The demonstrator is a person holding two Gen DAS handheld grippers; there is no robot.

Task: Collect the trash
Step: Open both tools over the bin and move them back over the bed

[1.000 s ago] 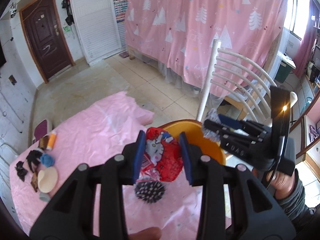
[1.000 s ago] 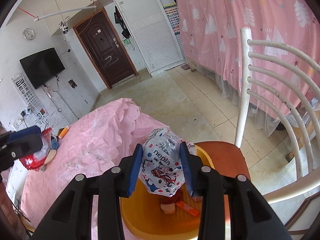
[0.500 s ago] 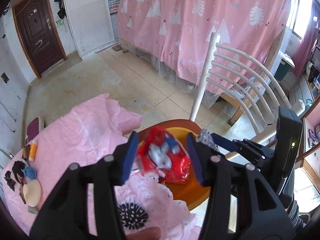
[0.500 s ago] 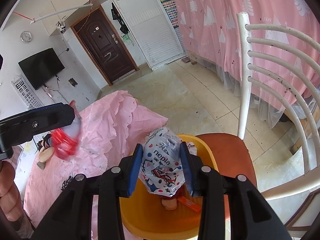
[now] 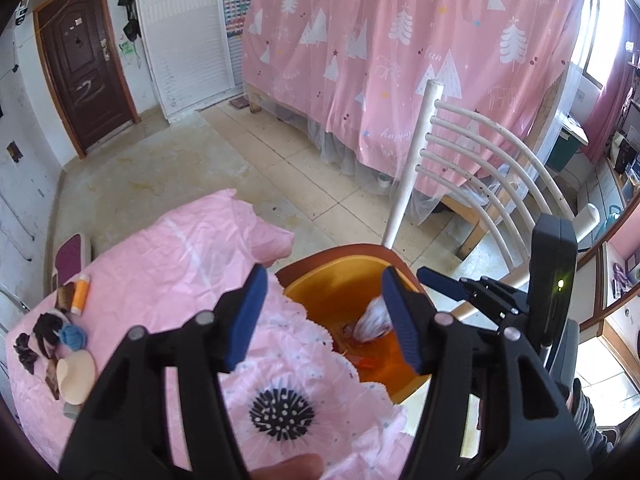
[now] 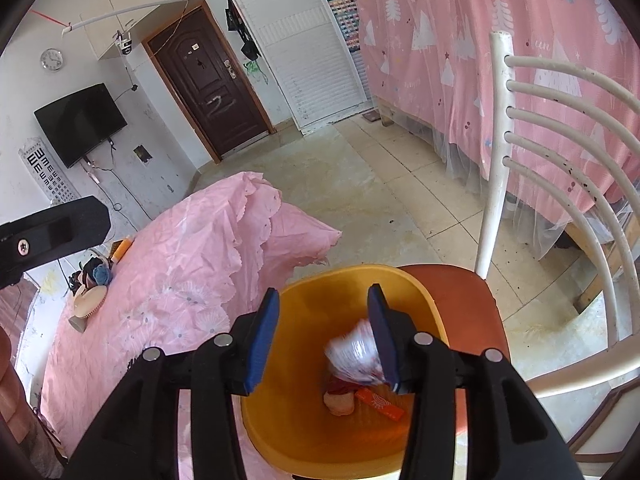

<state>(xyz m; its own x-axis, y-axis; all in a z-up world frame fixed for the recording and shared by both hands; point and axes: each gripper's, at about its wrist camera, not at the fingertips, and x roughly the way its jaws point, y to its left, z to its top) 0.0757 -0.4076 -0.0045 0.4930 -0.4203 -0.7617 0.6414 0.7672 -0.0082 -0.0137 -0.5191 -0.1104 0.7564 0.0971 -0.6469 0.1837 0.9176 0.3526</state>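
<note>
An orange bin (image 5: pixel 336 280) (image 6: pixel 312 432) stands on a red chair seat beside the pink-covered table. My left gripper (image 5: pixel 324 316) is open and empty above the bin's near rim. My right gripper (image 6: pixel 322 330) is open over the bin, and it shows in the left wrist view (image 5: pixel 452 286). A white printed wrapper (image 6: pixel 354 350) (image 5: pixel 374 320) is blurred, falling inside the bin by the right finger. Red trash and an orange packet (image 6: pixel 380 402) lie on the bin's bottom.
The pink tablecloth (image 5: pixel 168 256) (image 6: pixel 180 264) holds an orange tube (image 5: pixel 81 290), a blue ball (image 5: pixel 72 336), dark scraps and a round beige brush (image 5: pixel 76 372) at its left end. The white chair back (image 5: pixel 472 184) (image 6: pixel 560 152) rises right of the bin.
Both grippers opened. The left let go of the red wrapper and the right let go of the white printed wrapper, which drops into the bin.
</note>
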